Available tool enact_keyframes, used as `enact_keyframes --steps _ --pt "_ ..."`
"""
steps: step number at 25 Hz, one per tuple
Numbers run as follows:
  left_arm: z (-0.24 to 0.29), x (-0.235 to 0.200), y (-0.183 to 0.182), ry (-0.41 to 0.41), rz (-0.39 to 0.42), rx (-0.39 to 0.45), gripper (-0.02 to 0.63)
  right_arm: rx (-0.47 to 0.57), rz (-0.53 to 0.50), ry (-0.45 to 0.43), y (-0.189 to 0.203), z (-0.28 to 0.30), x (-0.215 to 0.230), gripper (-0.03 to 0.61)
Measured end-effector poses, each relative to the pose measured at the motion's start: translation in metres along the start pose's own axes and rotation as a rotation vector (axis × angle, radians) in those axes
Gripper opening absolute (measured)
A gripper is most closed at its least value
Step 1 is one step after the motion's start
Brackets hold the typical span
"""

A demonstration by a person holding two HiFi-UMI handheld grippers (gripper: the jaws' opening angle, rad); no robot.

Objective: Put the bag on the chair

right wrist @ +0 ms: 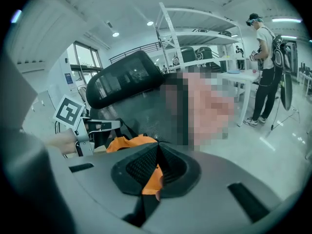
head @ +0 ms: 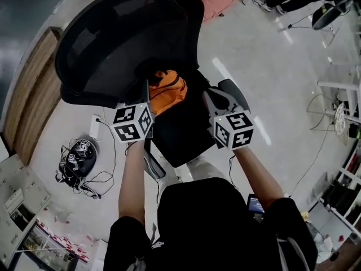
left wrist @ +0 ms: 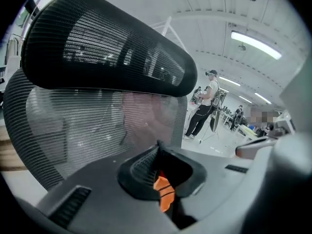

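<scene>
An orange bag (head: 167, 88) hangs just above the seat (head: 181, 133) of a black mesh-backed office chair (head: 121, 35), close to the backrest. My left gripper (head: 145, 90) is at the bag's left side. In the left gripper view this gripper (left wrist: 158, 147) is shut, with an orange strap (left wrist: 165, 193) pinched between its pads. My right gripper (head: 207, 98) is at the bag's right side. It (right wrist: 158, 149) is shut on orange fabric (right wrist: 153, 179), and the bag's body (right wrist: 127, 143) shows just beyond it. The chair's mesh back (left wrist: 97, 126) rises directly in front.
The chair's armrest (head: 234, 92) lies under my right gripper. Tangled cables and a dark device (head: 79, 156) lie on the floor at left, by a power strip (head: 95, 126) and a wooden cabinet (head: 32, 97). A person (right wrist: 265, 72) stands by white shelving (right wrist: 195, 33).
</scene>
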State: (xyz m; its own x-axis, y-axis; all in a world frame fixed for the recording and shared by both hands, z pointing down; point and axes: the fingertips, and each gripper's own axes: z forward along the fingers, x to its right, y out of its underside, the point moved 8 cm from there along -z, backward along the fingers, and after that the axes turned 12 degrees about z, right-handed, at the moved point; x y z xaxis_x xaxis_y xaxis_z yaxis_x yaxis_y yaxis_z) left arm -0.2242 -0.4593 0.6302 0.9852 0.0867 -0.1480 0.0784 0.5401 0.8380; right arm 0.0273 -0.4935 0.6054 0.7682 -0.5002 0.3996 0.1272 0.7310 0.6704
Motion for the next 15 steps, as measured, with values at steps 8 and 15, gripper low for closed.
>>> enact_keyframes --steps 8,15 --pt "-0.002 0.006 0.003 -0.024 0.014 -0.022 0.009 0.010 0.007 -0.011 0.002 -0.006 0.004 0.002" --pt "-0.001 0.017 0.010 0.060 0.018 -0.087 0.080 0.021 -0.003 -0.025 0.001 -0.016 0.002 0.002"
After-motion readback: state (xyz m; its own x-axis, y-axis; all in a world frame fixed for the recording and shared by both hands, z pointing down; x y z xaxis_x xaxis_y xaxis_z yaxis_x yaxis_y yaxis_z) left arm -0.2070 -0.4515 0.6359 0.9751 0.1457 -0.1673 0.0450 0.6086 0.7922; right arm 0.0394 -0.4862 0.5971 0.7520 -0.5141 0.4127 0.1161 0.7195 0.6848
